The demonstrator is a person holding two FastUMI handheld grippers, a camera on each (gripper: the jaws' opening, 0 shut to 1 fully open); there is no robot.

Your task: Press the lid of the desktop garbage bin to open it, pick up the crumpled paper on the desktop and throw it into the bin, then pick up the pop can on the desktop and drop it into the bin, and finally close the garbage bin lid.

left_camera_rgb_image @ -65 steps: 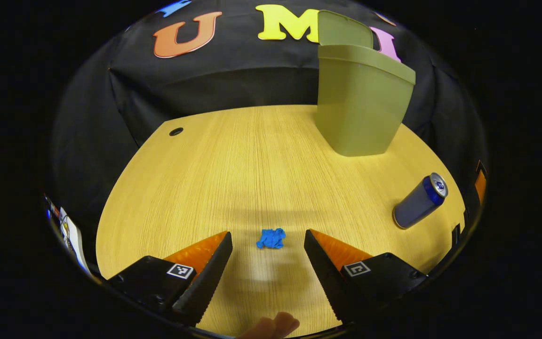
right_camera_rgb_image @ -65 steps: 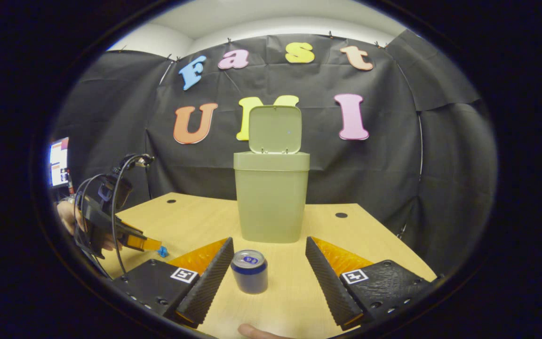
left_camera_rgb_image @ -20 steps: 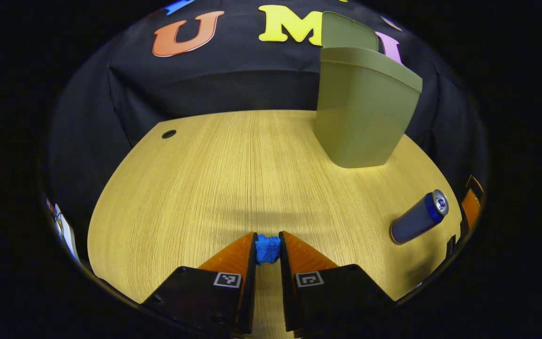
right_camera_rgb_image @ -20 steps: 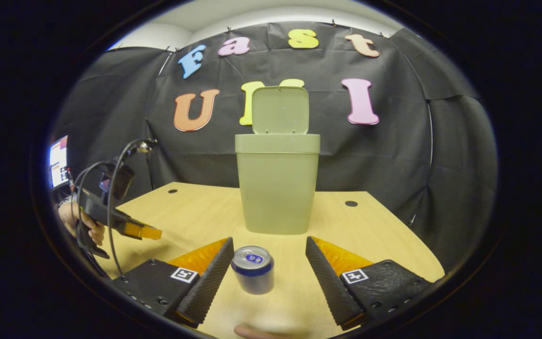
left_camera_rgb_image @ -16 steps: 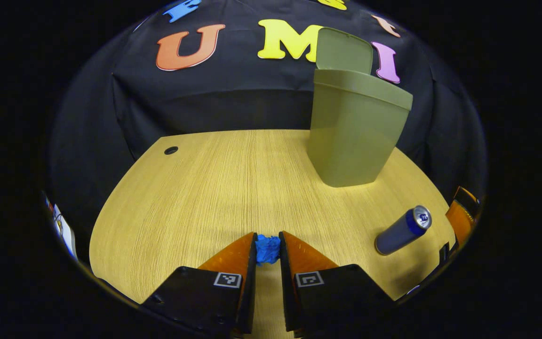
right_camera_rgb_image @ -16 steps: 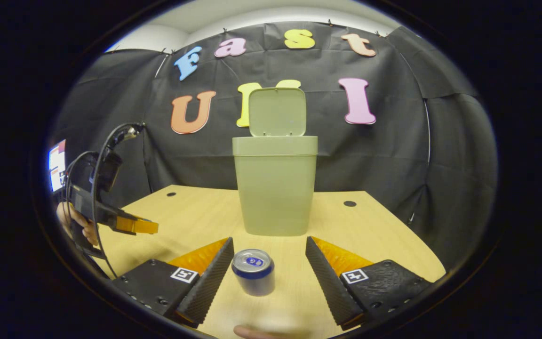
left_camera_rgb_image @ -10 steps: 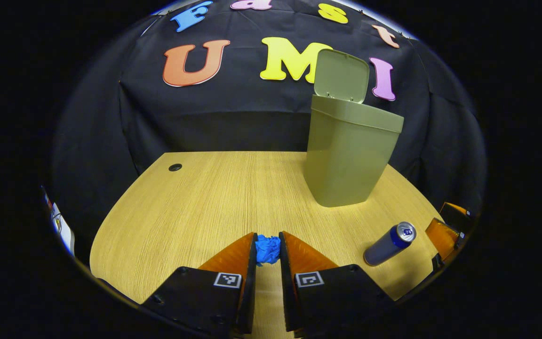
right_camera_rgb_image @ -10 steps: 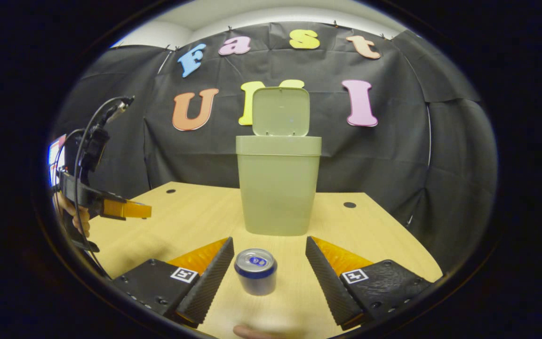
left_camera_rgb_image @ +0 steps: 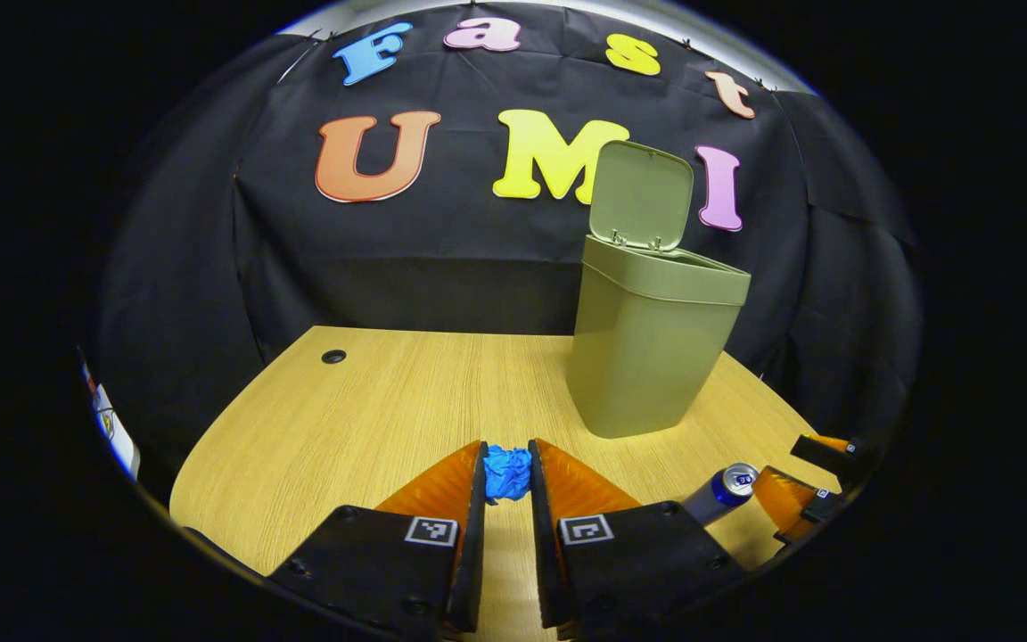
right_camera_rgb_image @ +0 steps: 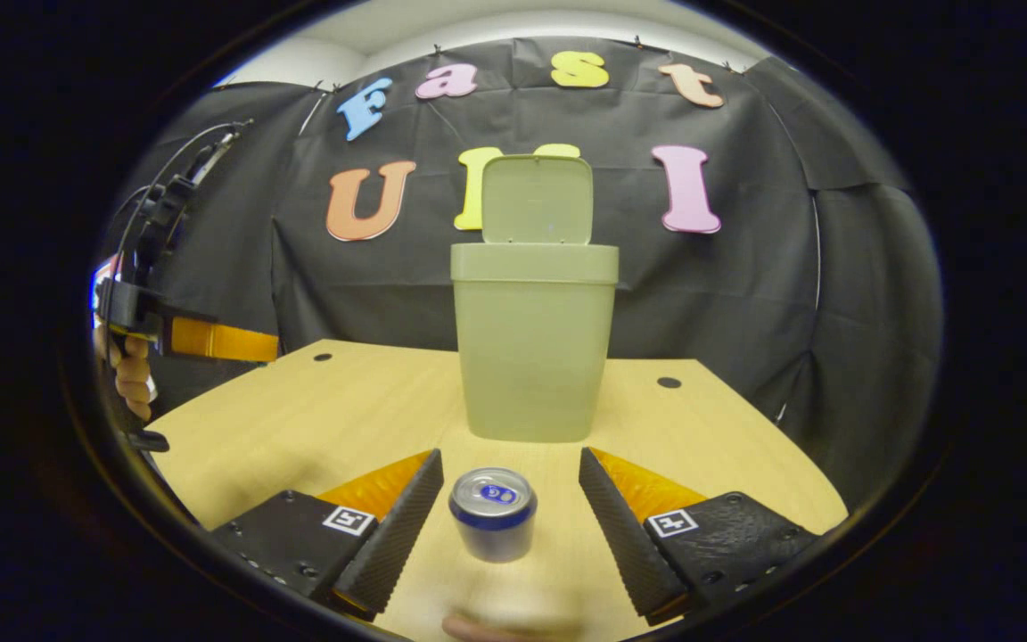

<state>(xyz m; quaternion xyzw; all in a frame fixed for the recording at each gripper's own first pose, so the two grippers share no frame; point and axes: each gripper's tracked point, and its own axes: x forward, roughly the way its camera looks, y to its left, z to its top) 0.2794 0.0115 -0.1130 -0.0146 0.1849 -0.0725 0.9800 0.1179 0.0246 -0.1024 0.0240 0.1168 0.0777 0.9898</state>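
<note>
The olive-green garbage bin [left_camera_rgb_image: 652, 357] [right_camera_rgb_image: 531, 348] stands on the wooden table [left_camera_rgb_image: 371, 410], its lid [left_camera_rgb_image: 641, 196] [right_camera_rgb_image: 536, 201] standing upright. My left gripper [left_camera_rgb_image: 506, 473] is shut on the blue crumpled paper [left_camera_rgb_image: 506, 473] and holds it above the table, left of the bin. In the right gripper view the left gripper [right_camera_rgb_image: 268, 346] hangs at the far left, held by a hand [right_camera_rgb_image: 130, 374]. The blue pop can [right_camera_rgb_image: 493, 511] [left_camera_rgb_image: 717, 492] stands upright between the fingers of my open right gripper [right_camera_rgb_image: 506, 499], touching neither.
Two round cable holes [right_camera_rgb_image: 324, 357] [right_camera_rgb_image: 668, 382] sit near the table's back edge. The black cloth wall [right_camera_rgb_image: 745, 294] rises just behind the bin. A lit screen [left_camera_rgb_image: 110, 423] shows past the table's left edge.
My left gripper closed on the blue paper and has lifted it off the table, rising steadily. My right gripper stays open around the can, having crept slightly forward.
</note>
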